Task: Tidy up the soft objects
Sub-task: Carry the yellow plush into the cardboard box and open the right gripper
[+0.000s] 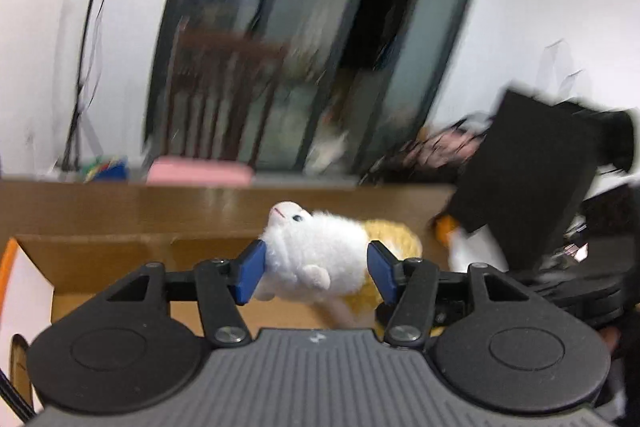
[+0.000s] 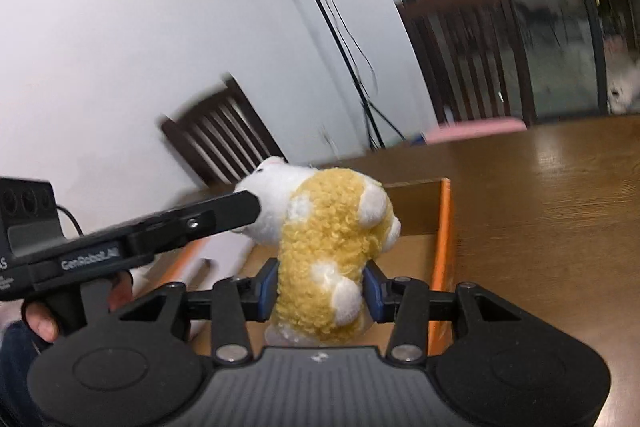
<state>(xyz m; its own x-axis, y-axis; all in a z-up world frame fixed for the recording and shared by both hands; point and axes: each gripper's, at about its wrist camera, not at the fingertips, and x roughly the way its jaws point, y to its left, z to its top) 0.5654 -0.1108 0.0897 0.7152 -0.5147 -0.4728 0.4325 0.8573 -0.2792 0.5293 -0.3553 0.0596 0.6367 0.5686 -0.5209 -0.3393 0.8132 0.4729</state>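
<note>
My left gripper (image 1: 316, 271) is shut on a white plush animal (image 1: 316, 251), its blue pads pressing both sides. Behind it shows a yellow plush (image 1: 394, 235). My right gripper (image 2: 320, 291) is shut on that yellow and white plush (image 2: 332, 247). The white plush (image 2: 272, 199) sits just beyond it, with the left gripper's body (image 2: 140, 239) reaching in from the left. Both toys hang above an open cardboard box (image 1: 100, 267), which also shows in the right wrist view (image 2: 420, 211), on the wooden table (image 2: 540, 207).
A pink flat object (image 1: 200, 173) lies at the table's far edge. Wooden chairs (image 2: 224, 139) stand by the white wall. A black object (image 1: 520, 179) and an orange and white toy (image 1: 460, 239) sit at the right. Glass doors are behind.
</note>
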